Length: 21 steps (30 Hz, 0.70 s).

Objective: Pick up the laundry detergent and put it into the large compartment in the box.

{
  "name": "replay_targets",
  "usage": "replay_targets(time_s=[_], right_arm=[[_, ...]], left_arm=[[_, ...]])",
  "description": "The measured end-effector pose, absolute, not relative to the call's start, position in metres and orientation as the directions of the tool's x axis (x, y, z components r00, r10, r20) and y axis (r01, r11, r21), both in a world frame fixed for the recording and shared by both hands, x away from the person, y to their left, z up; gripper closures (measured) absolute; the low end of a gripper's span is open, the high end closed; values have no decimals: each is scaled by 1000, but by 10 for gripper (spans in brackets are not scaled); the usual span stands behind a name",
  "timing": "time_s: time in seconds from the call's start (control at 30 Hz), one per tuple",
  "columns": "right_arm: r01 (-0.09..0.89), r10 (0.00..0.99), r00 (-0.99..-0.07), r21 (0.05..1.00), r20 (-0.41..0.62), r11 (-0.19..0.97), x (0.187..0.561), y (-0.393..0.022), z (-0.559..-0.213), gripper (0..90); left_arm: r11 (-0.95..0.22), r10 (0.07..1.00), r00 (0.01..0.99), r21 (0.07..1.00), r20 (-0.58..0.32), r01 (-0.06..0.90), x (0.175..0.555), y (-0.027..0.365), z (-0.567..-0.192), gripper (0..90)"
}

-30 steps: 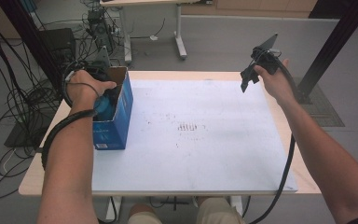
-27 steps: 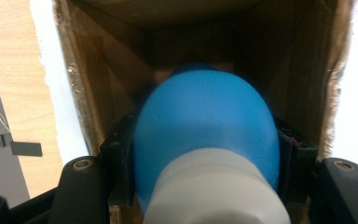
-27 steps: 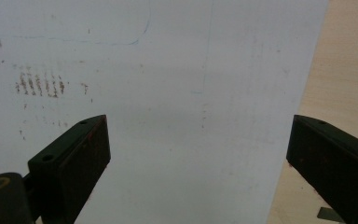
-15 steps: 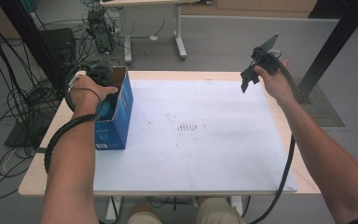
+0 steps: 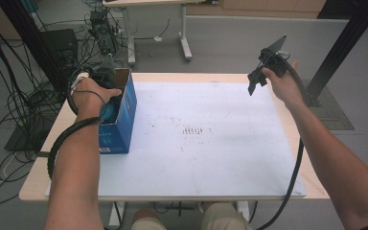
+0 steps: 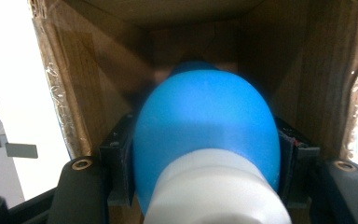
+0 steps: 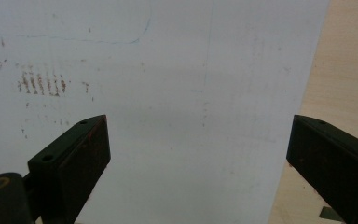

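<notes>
Left gripper (image 6: 205, 186): clenched on a blue and white object (image 6: 205, 140), one black jaw pressed to each flank of its rounded blue part (the white part sits nearest the camera)
Blue and white object: held down inside the open cardboard box (image 6: 74, 93), brown inner walls on both sides of it and behind it; in the high view a patch of blue (image 5: 109, 111) shows just under the left hand (image 5: 90, 96), within the box mouth
Cardboard box: blue outside (image 5: 124, 120), brown inside, standing at the left end of the table (image 5: 38, 182), its long side just over the left edge of the white sheet (image 5: 211, 158)
Right gripper (image 7: 198, 158): released, jaws wide apart with nothing between them, looking down on the white sheet and the bare wood at its edge
Right hand (image 5: 282, 79): raised above the far right corner of the sheet, well apart from the box
White sheet: covers most of the tabletop, with a cluster of short brown marks (image 5: 191, 130) near its middle
Cables: one trails from each gripper along the forearm
</notes>
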State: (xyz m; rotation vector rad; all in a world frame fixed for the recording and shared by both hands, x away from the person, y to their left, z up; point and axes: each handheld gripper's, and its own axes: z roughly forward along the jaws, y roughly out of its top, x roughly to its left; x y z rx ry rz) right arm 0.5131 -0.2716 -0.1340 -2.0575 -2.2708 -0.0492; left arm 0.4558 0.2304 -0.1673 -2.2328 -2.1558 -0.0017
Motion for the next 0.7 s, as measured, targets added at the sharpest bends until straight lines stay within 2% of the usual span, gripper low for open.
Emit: replay_targets(time_s=[0.7], right_arm=[[995, 992, -94, -23, 83, 96, 511, -274, -133, 57]], left_arm=[[-28, 999, 28, -16, 19, 999, 455, 233, -168, 372]])
